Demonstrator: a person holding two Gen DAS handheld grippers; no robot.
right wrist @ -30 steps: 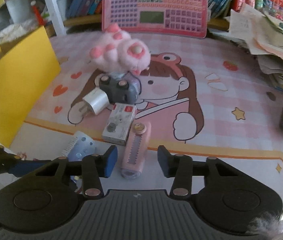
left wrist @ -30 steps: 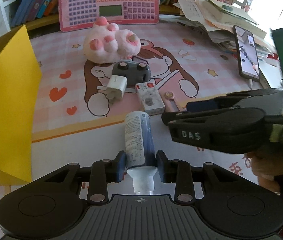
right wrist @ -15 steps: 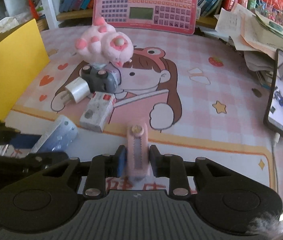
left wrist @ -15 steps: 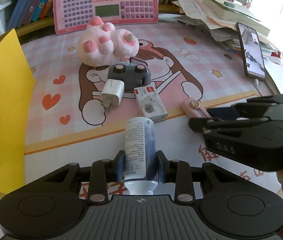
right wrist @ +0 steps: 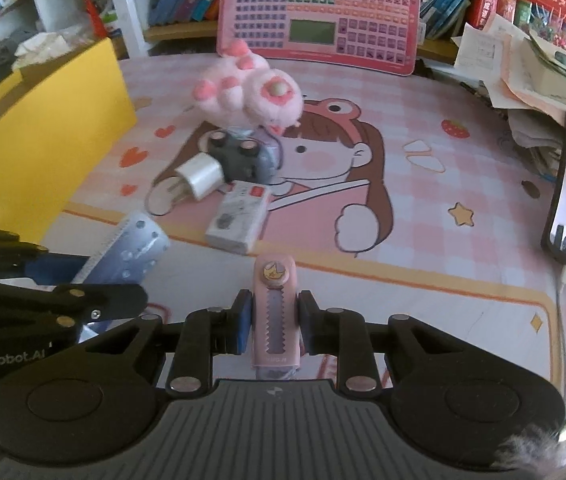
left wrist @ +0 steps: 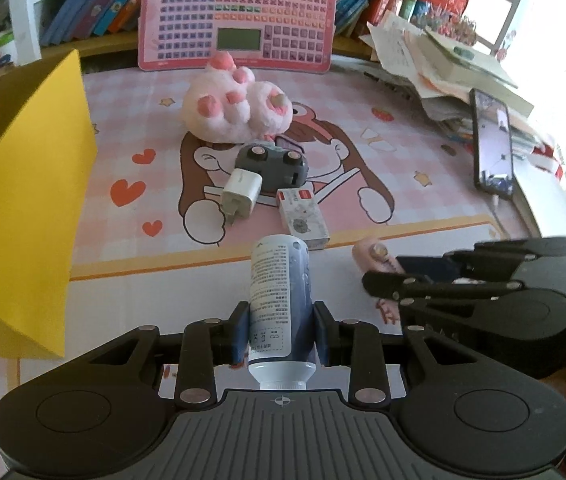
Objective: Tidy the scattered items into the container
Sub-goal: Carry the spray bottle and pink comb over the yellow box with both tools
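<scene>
My left fingers (left wrist: pixel 281 326) are clamped on the blue tube (left wrist: pixel 279 296); my right fingers (right wrist: pixel 273 322) have just closed on the pink eraser (right wrist: pixel 274 312). Advice: lift both clear of the worktop (left wrist: pixel 163 300), then carry them level to the yellow container (left wrist: pixel 23 208) at frame left, releasing only once over its opening.

A child's study corner in a home. The counter (right wrist: pixel 463 292) is covered with a pink checked cartoon mat printed with a girl, hearts and stars. At 12 o'clock a pink plastic learning tablet with rows of coloured keys (left wrist: pixel 239 12) leans against a shelf of slanting children's books (left wrist: pixel 95 12). At 2 o'clock lies a loose pile of papers and workbooks (right wrist: pixel 531 64). A fluffy pink paw-shaped plush toy (left wrist: pixel 239 110) sits mid-mat.
</scene>
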